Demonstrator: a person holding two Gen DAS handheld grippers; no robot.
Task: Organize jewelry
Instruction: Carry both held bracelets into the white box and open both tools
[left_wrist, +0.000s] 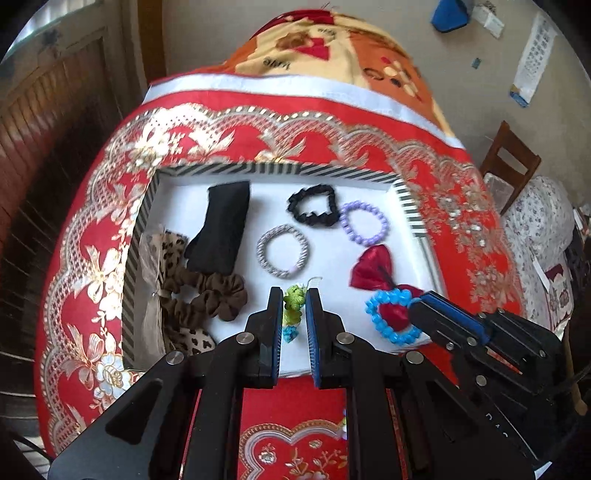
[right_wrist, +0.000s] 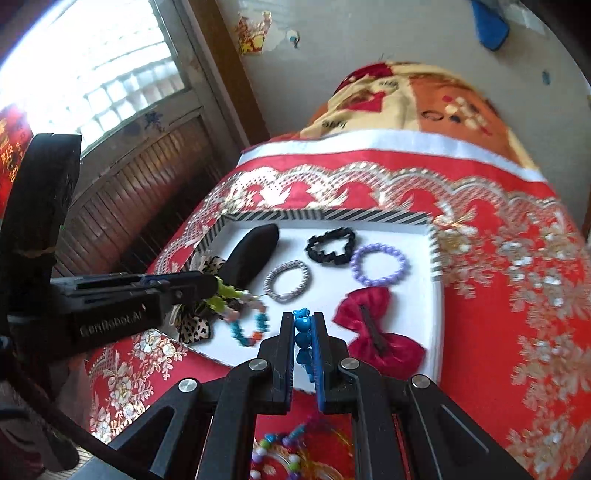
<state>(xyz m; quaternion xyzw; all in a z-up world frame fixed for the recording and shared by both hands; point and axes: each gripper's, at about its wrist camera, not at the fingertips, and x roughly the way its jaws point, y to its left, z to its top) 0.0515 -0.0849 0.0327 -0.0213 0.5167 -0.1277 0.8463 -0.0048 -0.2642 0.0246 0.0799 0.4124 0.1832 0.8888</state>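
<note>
A white tray with a striped rim (left_wrist: 280, 170) (right_wrist: 325, 215) lies on the red tablecloth. My left gripper (left_wrist: 294, 306) (right_wrist: 212, 284) is shut on the green knotted cord (left_wrist: 293, 297) of a multicolour bead bracelet (right_wrist: 255, 334), which dangles over the tray's near left part. My right gripper (right_wrist: 302, 332) (left_wrist: 419, 301) is shut on a bright blue bead bracelet (left_wrist: 380, 325) (right_wrist: 301, 326), held over the tray's near right corner beside a red bow (left_wrist: 373, 267) (right_wrist: 402, 350).
In the tray lie a black headband (left_wrist: 221, 225), a black scrunchie (left_wrist: 314, 219), a purple bead bracelet (left_wrist: 364, 242), a silver bracelet (left_wrist: 260, 251), a brown scrunchie (left_wrist: 221, 295) and a leopard bow (left_wrist: 173, 251). Loose beads (right_wrist: 280, 450) lie on the cloth.
</note>
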